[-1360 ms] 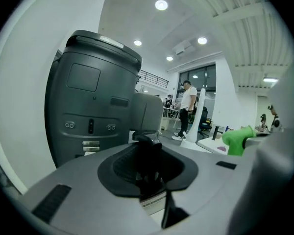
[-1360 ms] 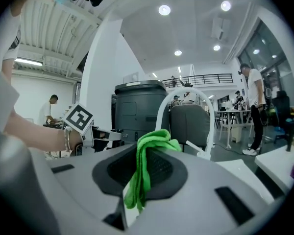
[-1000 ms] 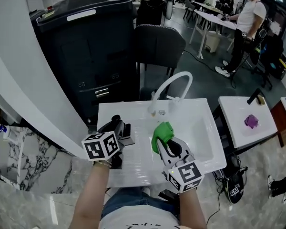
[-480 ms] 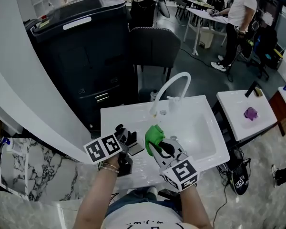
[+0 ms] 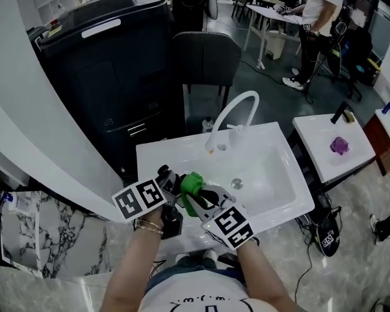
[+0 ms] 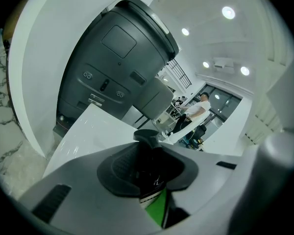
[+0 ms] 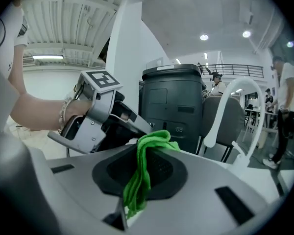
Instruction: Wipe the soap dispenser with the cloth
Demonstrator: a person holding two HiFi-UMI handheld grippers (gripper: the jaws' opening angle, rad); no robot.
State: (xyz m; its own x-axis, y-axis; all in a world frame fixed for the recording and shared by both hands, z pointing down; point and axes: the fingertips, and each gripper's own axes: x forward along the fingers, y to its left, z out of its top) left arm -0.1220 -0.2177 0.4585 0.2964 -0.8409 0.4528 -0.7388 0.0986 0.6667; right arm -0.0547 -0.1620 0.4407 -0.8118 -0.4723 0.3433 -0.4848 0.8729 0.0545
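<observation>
Above the left rim of the glossy white sink surface (image 5: 273,174), the left hand-held gripper (image 5: 171,181) clamps narrowly on the dark pump-top soap dispenser (image 6: 148,146). The right hand-held gripper (image 5: 201,197) pinches the crumpled green cloth (image 7: 147,146) just beside it. A hard sideways wipe could twist the dispenser out of that grip, and the loosely bunched cloth could slip free.

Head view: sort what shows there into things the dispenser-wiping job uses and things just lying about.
In use: soap dispenser, held in the left gripper; green cloth, held in the right gripper.
Lying about: white faucet; grey chair; black bin; purple item on the side table.
</observation>
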